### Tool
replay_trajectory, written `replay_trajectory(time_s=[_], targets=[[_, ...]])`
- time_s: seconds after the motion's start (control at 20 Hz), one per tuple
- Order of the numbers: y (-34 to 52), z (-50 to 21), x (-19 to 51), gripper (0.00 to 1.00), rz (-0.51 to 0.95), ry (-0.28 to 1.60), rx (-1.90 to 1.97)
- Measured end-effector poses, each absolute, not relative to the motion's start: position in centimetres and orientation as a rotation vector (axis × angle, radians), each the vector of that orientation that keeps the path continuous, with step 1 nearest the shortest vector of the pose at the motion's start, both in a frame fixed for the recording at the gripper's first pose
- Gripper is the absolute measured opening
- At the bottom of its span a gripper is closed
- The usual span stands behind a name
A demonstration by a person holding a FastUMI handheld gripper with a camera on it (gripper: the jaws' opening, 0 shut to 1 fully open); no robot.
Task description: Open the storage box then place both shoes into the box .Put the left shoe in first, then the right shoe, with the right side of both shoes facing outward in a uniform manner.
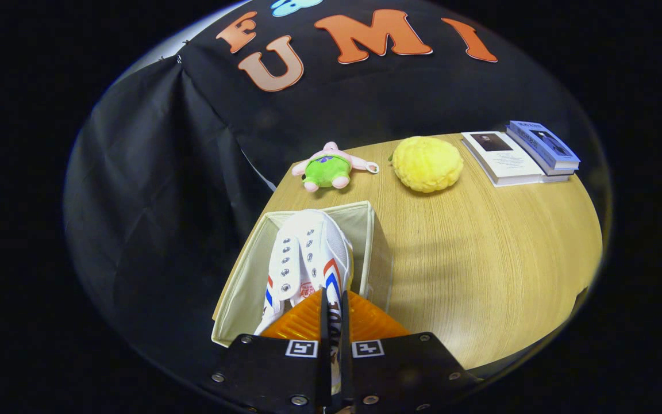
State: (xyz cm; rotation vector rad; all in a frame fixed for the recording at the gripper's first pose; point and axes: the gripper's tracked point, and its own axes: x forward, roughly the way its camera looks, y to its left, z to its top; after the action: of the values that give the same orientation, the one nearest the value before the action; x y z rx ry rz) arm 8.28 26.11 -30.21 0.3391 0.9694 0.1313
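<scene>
A staged recording booth is posing as a home: black cloth (153, 172) is hanging behind a wooden table (480, 253) bearing a plush toy (327, 167), books (518, 154) and a fabric storage box (239, 287).

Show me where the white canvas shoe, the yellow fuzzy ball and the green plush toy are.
White canvas shoe (302, 259): gripper view, laced upper, inside the box.
Yellow fuzzy ball (427, 164): gripper view, its middle.
Green plush toy (327, 171): gripper view, green belly.
</scene>
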Motion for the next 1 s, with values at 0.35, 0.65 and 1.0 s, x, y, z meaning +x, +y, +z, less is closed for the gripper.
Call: replay_trajectory(time_s=[0.35, 0.65, 1.0], targets=[[26.7, -30.3, 10.5, 0.09, 0.076, 0.897, 0.41], [28.0, -26.1, 10.2, 0.22, 0.179, 0.784, 0.477], [26.1, -22.0, 7.3, 0.52, 0.247, 0.677, 0.375]])
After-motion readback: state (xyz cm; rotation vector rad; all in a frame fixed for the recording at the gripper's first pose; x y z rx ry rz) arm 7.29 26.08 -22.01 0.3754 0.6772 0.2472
